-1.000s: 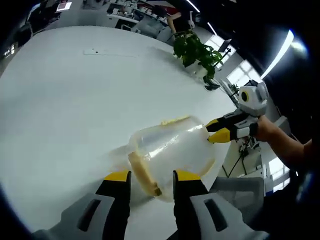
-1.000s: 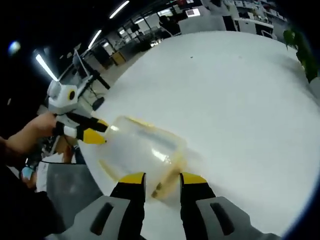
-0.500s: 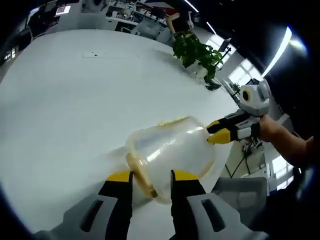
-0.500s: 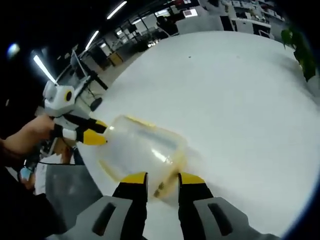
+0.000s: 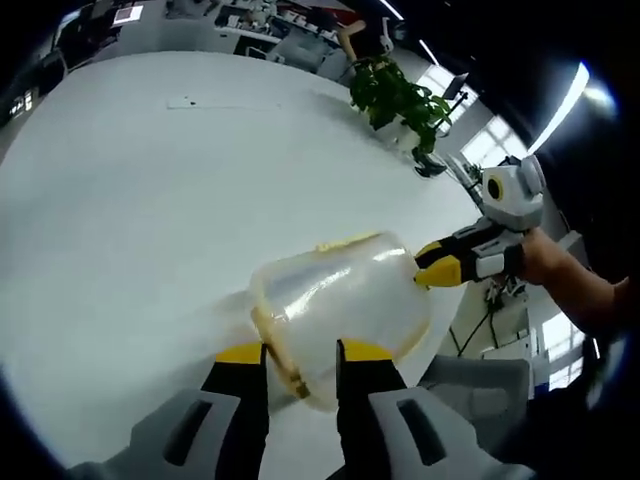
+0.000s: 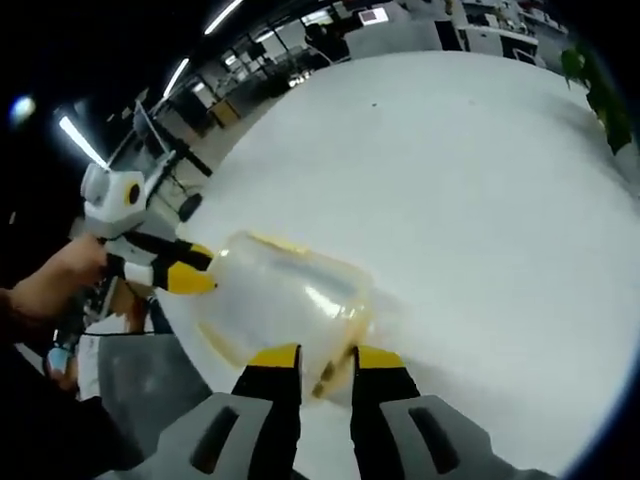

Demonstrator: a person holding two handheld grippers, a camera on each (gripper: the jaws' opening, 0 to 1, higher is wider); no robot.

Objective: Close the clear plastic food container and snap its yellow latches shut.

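Note:
The clear plastic container (image 5: 350, 300) lies on the white table (image 5: 150, 200), held up between both grippers. My left gripper (image 5: 302, 352) has its jaws drawn in on the yellow latch (image 5: 277, 350) at the container's near end. The right gripper (image 5: 437, 262), held by a hand, grips the far end there. In the right gripper view the container (image 6: 285, 295) lies just ahead, and my right gripper (image 6: 327, 360) pinches the yellow latch (image 6: 325, 375) on its near edge. The left gripper (image 6: 185, 275) holds the opposite end. A yellow rim strip (image 5: 350, 241) runs along the container's top edge.
A potted green plant (image 5: 395, 100) stands at the table's far side. A grey chair (image 5: 480, 380) sits just past the table edge, also seen as a grey chair (image 6: 130, 370). Office desks and ceiling lights fill the background.
Both pairs of jaws have narrowed around the latches at each end. The container has stayed in much the same place between the grippers.

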